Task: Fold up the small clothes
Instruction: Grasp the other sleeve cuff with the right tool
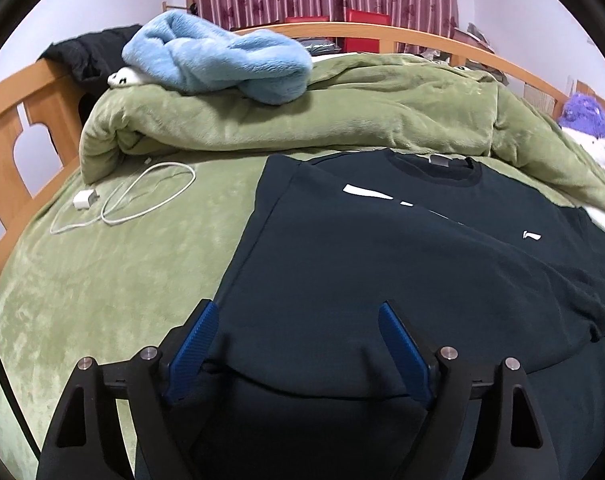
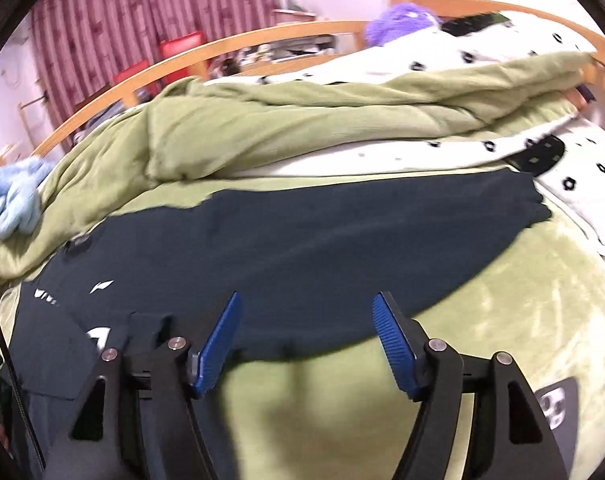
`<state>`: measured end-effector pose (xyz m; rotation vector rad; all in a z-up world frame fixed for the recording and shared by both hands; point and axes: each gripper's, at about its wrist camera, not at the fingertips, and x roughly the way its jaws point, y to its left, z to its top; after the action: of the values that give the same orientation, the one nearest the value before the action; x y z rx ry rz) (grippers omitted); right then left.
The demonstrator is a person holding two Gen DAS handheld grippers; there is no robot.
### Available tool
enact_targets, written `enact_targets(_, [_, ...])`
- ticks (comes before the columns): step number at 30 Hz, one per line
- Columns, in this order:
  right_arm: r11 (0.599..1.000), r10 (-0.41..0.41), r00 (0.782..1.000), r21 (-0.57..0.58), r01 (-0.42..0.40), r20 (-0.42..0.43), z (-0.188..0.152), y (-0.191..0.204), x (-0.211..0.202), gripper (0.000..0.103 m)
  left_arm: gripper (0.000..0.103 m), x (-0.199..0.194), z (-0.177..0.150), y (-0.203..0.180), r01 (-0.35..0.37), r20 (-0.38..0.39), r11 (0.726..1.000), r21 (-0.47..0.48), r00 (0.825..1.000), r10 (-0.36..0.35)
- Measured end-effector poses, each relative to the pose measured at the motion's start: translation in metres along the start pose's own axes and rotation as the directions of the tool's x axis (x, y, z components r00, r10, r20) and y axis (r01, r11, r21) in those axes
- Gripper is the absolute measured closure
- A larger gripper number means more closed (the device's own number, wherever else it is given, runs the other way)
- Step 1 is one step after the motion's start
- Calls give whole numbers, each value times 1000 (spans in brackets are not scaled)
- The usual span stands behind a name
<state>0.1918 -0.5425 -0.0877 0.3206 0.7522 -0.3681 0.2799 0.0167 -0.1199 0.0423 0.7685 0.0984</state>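
A dark navy T-shirt point(image 1: 382, 240) with white print lies on the green bed cover point(image 1: 122, 280), its left side folded over the middle. My left gripper point(image 1: 298, 312) is open, its blue fingers point(image 1: 198, 344) spread just above the shirt's near hem. In the right wrist view the same T-shirt point(image 2: 302, 240) stretches across, one sleeve reaching right. My right gripper point(image 2: 306, 308) is open and empty above the shirt's near edge and the green cover point(image 2: 482, 320).
A rolled green quilt point(image 1: 302, 120) lies behind the shirt with a light blue fleece point(image 1: 222, 60) on top. A white charger and cable point(image 1: 122, 200) lie at left. A wooden bed rail point(image 1: 18, 128) runs around. A white spotted quilt point(image 2: 562, 168) is at right.
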Motion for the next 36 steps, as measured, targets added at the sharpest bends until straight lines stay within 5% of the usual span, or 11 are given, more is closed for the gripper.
enact_targets(12, [989,-28,992,140,45,-122,-10,-78,78,35,21,13,-6,-3,-61,-16,998,28,998,62])
enact_targets(17, [974,-46,995,218,64,-90,-3,-92,99,37,21,18,-8,0,-80,-20,996,27,997,80])
enact_targets(20, [979,-67,995,189,81,-79,4,-89,107,84,21,21,-8,2,-85,-27,996,26,996,85])
enact_targets(22, [982,-52,998,180,60,-47,10,-87,105,95,21,22,-8,3,-78,-30,997,24,996,79])
enact_targets(29, [995,-16,983,103,-3,184,44,-44,29,96,21,14,-4,12,-69,-10,998,8,998,69])
enact_targets(36, [990,122,955,-98,-99,271,57,81,-38,96,21,4,2,35,-35,5,999,-23,999,35])
